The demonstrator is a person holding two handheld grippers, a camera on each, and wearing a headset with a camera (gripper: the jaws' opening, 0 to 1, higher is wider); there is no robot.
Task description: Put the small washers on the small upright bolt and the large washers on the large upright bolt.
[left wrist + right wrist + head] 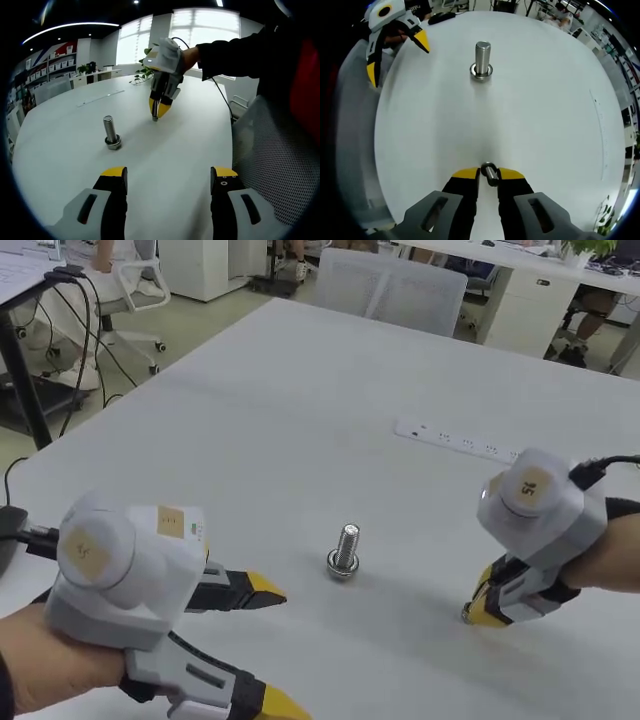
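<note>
Grippers over a white table (300,420): the right gripper (490,172) pinches a small bolt (490,176) between nearly closed jaws, tips down at the tabletop. The left gripper (169,172) (jaws spread wide, nothing between them) sits apart. Ahead of both stands the large bolt (482,56), upright, a washer (481,72) round its foot.

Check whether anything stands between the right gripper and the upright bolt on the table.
Nothing visible does. Bare table lies between the right gripper, shut on a small metal piece, and the upright bolt. The open left gripper sits off to one side.
</note>
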